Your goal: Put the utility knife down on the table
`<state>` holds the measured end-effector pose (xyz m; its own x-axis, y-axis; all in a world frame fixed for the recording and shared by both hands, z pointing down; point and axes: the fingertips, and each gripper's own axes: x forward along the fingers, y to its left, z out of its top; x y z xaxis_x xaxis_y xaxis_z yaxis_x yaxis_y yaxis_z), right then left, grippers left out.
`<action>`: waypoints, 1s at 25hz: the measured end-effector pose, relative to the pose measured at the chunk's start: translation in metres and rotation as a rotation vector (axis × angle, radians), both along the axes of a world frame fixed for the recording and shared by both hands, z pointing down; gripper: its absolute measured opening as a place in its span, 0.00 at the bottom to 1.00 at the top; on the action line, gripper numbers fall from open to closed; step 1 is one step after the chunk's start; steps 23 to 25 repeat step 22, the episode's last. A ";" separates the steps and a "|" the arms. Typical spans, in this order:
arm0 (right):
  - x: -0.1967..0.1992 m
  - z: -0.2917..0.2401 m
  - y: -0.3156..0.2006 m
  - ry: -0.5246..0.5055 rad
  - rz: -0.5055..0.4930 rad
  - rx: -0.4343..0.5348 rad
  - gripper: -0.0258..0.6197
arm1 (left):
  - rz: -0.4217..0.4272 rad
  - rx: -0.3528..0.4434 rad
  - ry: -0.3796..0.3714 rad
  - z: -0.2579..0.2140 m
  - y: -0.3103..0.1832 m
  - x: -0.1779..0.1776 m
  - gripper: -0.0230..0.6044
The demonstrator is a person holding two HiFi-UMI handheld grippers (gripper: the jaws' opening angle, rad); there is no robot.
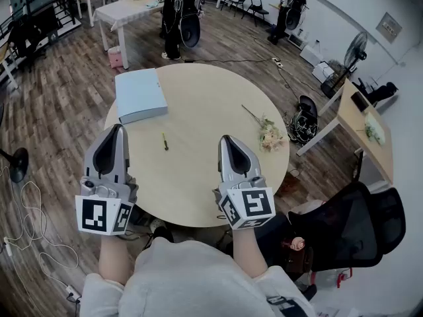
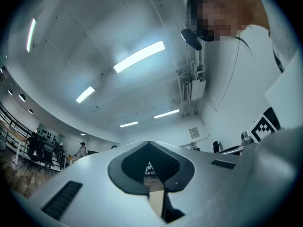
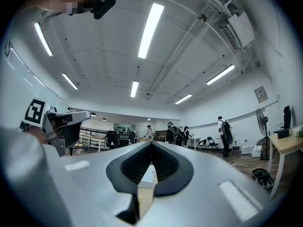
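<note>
The utility knife (image 1: 165, 141), a thin yellow-green stick, lies flat on the round wooden table (image 1: 198, 104), near the middle. It is between my two grippers and a little beyond them. My left gripper (image 1: 117, 128) hovers over the table's near left edge, shut and holding nothing. My right gripper (image 1: 225, 139) is over the near right part, also shut and holding nothing. Both gripper views tilt up at the ceiling. In each, the left gripper (image 2: 149, 145) and right gripper (image 3: 151, 146) show dark pads meeting at the tips.
A pale blue flat box (image 1: 140, 94) lies on the table's far left. A dried flower sprig (image 1: 268, 136) lies at its right edge. A black office chair (image 1: 350, 233) and a wooden desk (image 1: 363, 131) stand to the right. People (image 1: 180, 12) stand far behind.
</note>
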<state>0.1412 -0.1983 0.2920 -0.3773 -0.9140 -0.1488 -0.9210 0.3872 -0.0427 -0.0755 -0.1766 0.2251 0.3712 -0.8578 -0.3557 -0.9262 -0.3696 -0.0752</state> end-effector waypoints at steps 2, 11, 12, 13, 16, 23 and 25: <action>0.003 0.000 0.007 -0.002 0.001 0.001 0.06 | -0.001 0.000 0.003 -0.001 0.006 0.002 0.05; 0.012 0.000 0.027 -0.023 -0.008 0.007 0.06 | -0.003 0.000 0.000 -0.001 0.029 0.014 0.05; 0.014 -0.001 0.029 -0.025 -0.010 0.008 0.06 | -0.006 0.001 0.001 -0.002 0.031 0.015 0.05; 0.015 -0.001 0.031 -0.031 -0.013 0.008 0.06 | -0.008 0.002 0.002 -0.001 0.033 0.016 0.05; 0.019 -0.001 0.034 -0.054 -0.022 0.010 0.06 | -0.011 0.003 0.002 0.000 0.037 0.019 0.05; 0.022 -0.001 0.038 -0.063 -0.024 0.010 0.06 | -0.005 0.002 0.005 0.000 0.040 0.023 0.05; 0.022 -0.001 0.038 -0.063 -0.024 0.010 0.06 | -0.005 0.002 0.005 0.000 0.040 0.023 0.05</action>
